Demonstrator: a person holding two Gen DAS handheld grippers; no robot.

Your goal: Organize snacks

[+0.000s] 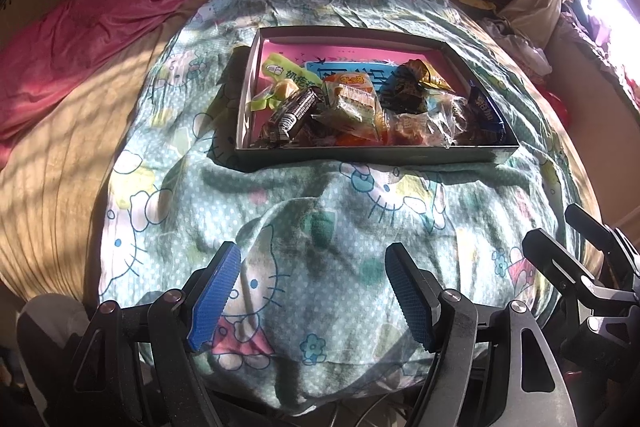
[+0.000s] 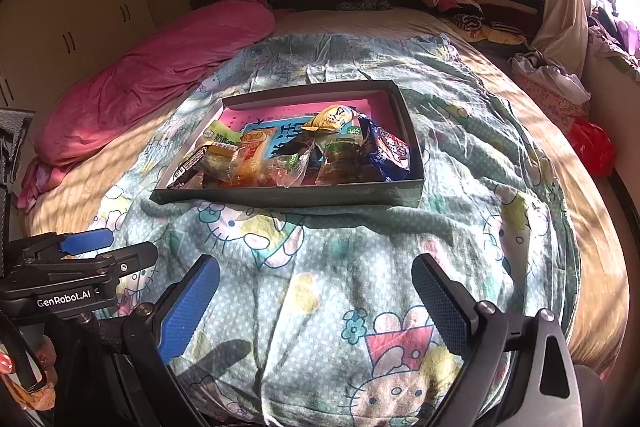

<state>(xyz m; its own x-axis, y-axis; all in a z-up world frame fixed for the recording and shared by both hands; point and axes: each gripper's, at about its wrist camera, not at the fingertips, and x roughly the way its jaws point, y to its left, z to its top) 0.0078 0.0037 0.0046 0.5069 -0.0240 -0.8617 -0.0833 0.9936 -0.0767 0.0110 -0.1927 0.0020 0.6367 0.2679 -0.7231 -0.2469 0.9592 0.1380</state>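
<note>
— Hovering with both jaws wide and empty: left hand-held gripper, right hand-held gripper.
— Lying beyond, on the bed's quilt: dark box holding snacks.

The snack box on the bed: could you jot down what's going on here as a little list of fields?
Setting: a bed covered by a cartoon-cat quilt, with a pink blanket on the left side
Box: a shallow dark box with a pink inside, resting on the quilt
Contents: wrapped snacks piled loosely, among them a dark blue packet at the right and an orange packet
Left tongs: open, empty, short of the box
Right tongs: open, empty, short of the box
Progress: snacks lie in the box, unsorted
</note>
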